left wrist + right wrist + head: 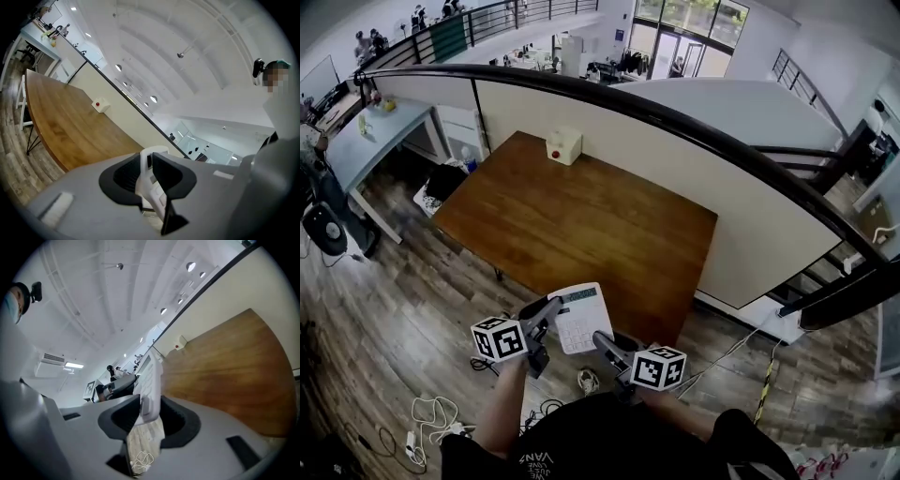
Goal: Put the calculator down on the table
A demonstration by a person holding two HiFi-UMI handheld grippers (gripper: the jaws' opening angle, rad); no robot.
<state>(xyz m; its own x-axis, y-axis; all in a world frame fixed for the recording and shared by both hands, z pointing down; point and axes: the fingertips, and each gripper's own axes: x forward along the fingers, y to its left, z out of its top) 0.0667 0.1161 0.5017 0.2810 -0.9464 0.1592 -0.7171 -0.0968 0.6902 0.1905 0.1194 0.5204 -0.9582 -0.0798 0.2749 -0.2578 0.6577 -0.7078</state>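
A white calculator with a dark display hangs over the near edge of the brown wooden table, held from both sides. My left gripper is shut on its left edge, and my right gripper is shut on its lower right corner. In the left gripper view the calculator stands edge-on between the jaws of the left gripper. In the right gripper view the calculator sits clamped in the right gripper, with the tabletop beyond it.
A small white box with a red button stands at the table's far edge against a cream partition with a dark rail. Cables lie on the wood floor at lower left. A pale desk stands at far left.
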